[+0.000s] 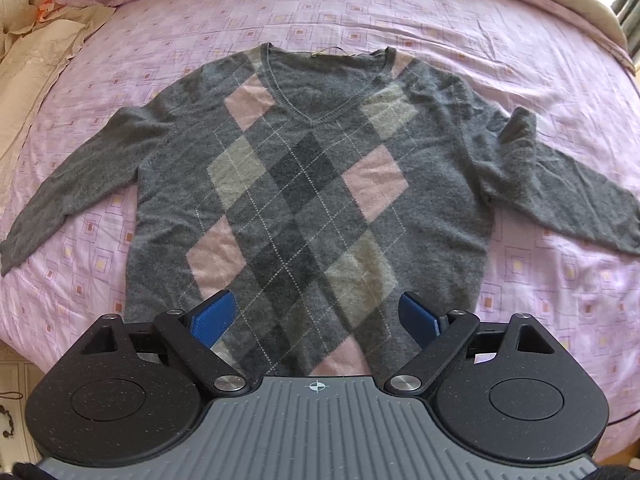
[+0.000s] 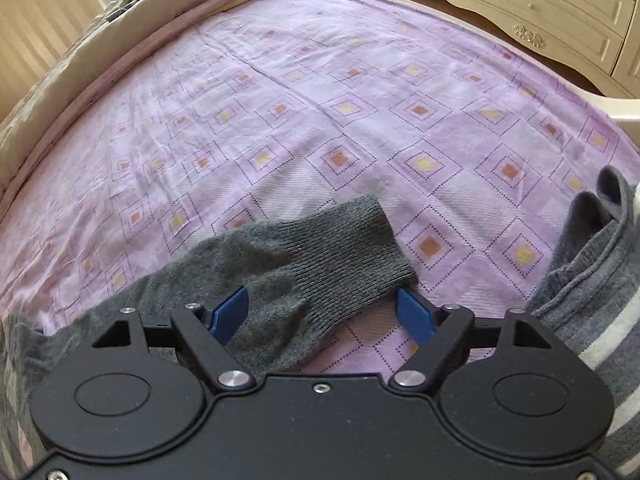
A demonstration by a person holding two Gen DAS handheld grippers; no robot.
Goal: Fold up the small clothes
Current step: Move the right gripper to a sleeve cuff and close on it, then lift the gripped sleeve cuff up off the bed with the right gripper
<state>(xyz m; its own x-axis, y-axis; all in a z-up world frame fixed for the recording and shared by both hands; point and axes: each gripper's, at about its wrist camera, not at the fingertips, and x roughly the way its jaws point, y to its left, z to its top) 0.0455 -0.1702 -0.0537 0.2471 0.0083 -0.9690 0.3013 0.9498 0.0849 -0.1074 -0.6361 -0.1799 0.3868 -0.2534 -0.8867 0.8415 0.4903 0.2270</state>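
Sweater [image 1: 304,184] lies flat under wide left tongs [image 1: 316,320]; cuff [image 2: 344,248] between wide right tongs [image 2: 322,314] (ungripped).

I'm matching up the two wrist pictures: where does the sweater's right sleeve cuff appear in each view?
Left wrist view: the sleeve runs to the right edge of the picture; its cuff is cut off there, not in view.
Right wrist view: the ribbed cuff lies low in the centre, between the open fingers of the right hand-held gripper.
Shared landmark: the lilac bedspread with square motifs, under the grey sweater.
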